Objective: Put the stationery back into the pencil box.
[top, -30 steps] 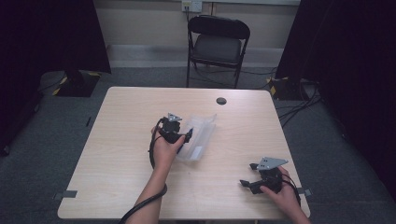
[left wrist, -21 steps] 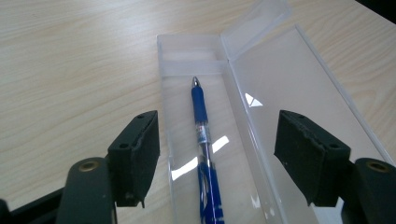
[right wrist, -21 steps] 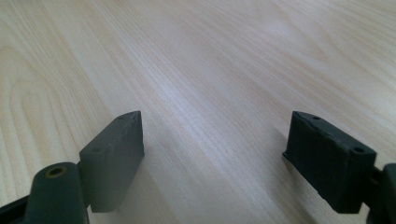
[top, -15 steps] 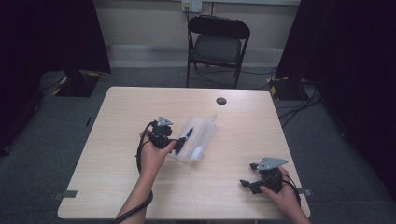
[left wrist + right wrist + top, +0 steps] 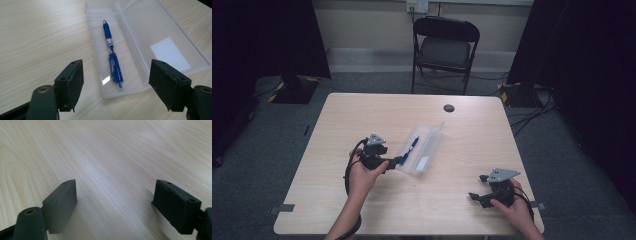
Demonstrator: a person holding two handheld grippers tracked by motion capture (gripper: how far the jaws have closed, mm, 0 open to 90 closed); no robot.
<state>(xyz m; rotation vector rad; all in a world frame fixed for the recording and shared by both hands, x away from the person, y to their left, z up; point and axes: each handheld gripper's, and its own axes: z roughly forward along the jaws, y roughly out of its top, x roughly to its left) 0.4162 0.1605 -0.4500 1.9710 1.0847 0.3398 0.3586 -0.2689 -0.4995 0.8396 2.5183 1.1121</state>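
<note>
A clear plastic pencil case (image 5: 428, 141) lies open in the middle of the wooden table (image 5: 362, 115). A blue pen (image 5: 410, 150) rests in its tray. In the left gripper view the pen (image 5: 112, 53) lies lengthwise in the tray, and the lid (image 5: 155, 32) is folded out to the right. My left gripper (image 5: 393, 161) sits at the case's near left end; its jaws have just been opening. The left gripper (image 5: 117, 76) is open, with the tray's near end just ahead and nothing pressed. My right gripper (image 5: 475, 196) rests open near the front right corner, over bare wood (image 5: 115, 200).
A small black round disc (image 5: 449, 108) sits on the table near its far edge. A black folding chair (image 5: 447, 50) stands behind the table. A white label (image 5: 172, 53) is on the lid. Cables lie on the floor at the right.
My left hand has drawn its gripper leftward and a little toward me, off the case, and its jaws stand wider. The pen stays in the tray. The right hand has not moved.
</note>
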